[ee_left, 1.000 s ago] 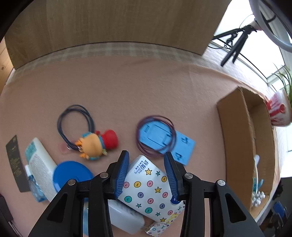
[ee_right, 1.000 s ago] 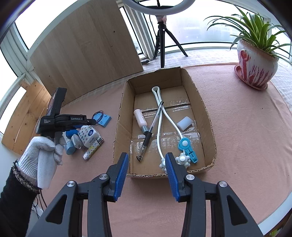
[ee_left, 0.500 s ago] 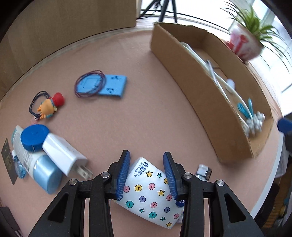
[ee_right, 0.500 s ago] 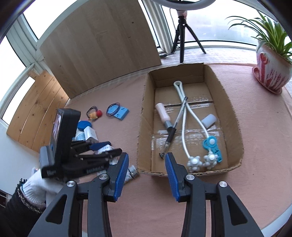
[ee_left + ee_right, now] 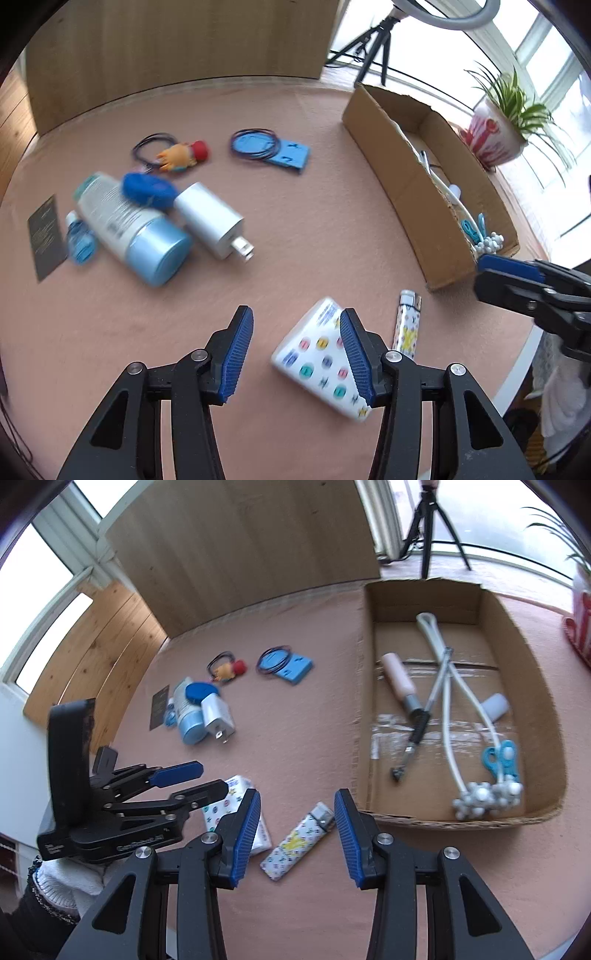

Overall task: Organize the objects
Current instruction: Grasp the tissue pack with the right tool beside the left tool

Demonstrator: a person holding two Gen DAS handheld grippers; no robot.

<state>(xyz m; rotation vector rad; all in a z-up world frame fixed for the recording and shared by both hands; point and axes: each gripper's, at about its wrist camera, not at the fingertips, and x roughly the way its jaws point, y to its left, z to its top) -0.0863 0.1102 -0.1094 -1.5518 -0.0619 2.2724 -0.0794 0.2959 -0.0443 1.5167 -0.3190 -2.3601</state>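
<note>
A white tissue pack [image 5: 314, 363] printed with coloured dots and stars lies on the pink table, partly behind the right finger of my left gripper [image 5: 295, 354]. That gripper is open and holds nothing. A patterned lighter [image 5: 295, 840] lies beside the pack, just below and between the fingers of my open right gripper [image 5: 297, 834]. In the right wrist view the left gripper [image 5: 212, 778] hovers over the tissue pack [image 5: 236, 788]. The cardboard box [image 5: 365, 701] to the right holds a white cable, a pen, a tube and blue clips.
A lotion bottle [image 5: 129, 221], white charger [image 5: 210, 221], blue disc [image 5: 147, 190], toy keychain [image 5: 181, 155] and a blue card with hair ties [image 5: 273, 149] lie to the left. A potted plant [image 5: 495, 136] stands beyond the box. A wooden board backs the table.
My left gripper carried the tissue pack toward the table's near edge, then opened and let it drop beside the lighter. My right gripper swung left and lower, over the lighter.
</note>
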